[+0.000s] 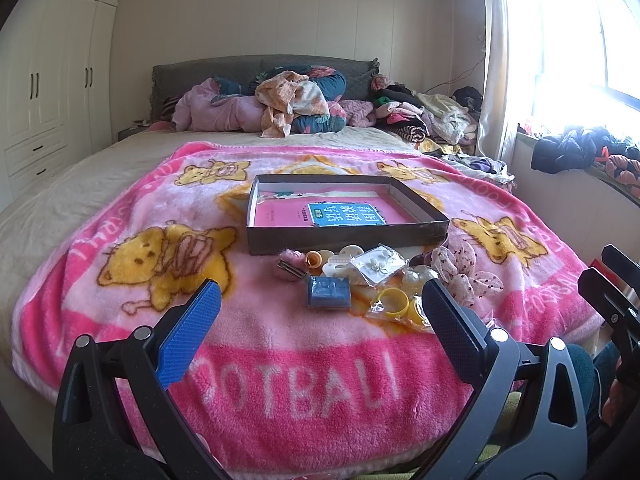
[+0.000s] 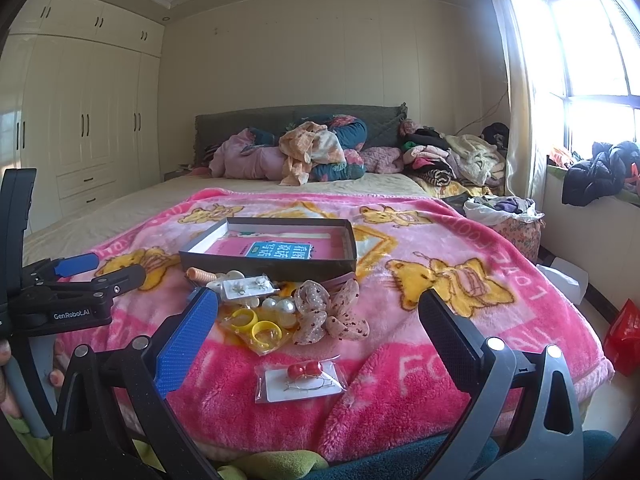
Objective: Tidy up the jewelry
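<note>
A: What lay in front of you?

B: A fleecy pink blanket (image 1: 300,364) with yellow bears covered the bed. On it stood your shallow grey cardboard box (image 1: 344,236), holding a pink booklet (image 1: 340,213). Just before the box the jewelry was heaped: a small blue square case (image 1: 329,291), yellow plastic rings in a clear bag (image 2: 256,326), glossy pearl beads (image 2: 280,305), a gauzy dotted bow (image 2: 330,314) and a card of white earrings (image 1: 378,264).

A: And nearer you?

B: A bagged card with two round red beads (image 2: 301,378) lay apart, between your right tongs' fingers.

A: How did you hold the tongs?

B: Your left tongs (image 1: 320,320) and right tongs (image 2: 316,336) both hovered low over the blanket's near edge, pointed toward the box, spread wide and gripping nothing.
</note>
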A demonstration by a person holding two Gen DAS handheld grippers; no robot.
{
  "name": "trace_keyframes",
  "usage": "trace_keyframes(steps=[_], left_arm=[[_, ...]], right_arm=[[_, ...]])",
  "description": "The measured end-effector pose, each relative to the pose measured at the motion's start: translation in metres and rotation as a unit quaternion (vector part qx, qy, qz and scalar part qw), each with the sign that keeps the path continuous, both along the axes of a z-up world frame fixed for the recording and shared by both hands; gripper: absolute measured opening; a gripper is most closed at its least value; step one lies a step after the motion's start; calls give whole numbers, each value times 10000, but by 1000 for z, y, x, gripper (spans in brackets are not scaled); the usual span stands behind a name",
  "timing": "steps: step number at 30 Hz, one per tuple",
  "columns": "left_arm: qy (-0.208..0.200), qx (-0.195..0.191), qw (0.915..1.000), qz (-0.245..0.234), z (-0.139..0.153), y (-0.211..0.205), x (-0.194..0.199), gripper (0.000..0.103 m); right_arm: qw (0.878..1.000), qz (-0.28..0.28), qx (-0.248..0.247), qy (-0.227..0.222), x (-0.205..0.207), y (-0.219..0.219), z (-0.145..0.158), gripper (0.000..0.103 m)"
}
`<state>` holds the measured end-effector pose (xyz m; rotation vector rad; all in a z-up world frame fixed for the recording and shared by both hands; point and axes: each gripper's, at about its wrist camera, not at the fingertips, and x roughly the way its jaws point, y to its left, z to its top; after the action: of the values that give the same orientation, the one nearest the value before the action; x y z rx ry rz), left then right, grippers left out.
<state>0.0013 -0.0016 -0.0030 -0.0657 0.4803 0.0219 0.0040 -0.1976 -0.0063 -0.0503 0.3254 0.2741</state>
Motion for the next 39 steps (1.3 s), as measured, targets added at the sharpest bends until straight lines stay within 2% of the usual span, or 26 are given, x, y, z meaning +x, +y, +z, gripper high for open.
trace_keyframes(steps=[26, 39], left_arm=[[-9, 9, 10000, 4, -1, 5, 0, 92], [141, -240, 9995, 172, -1, 26, 14, 92]], right_arm=[[10000, 12, 20, -31, 0, 0, 0, 98], [9997, 165, -94, 147, 19, 16, -2, 98]])
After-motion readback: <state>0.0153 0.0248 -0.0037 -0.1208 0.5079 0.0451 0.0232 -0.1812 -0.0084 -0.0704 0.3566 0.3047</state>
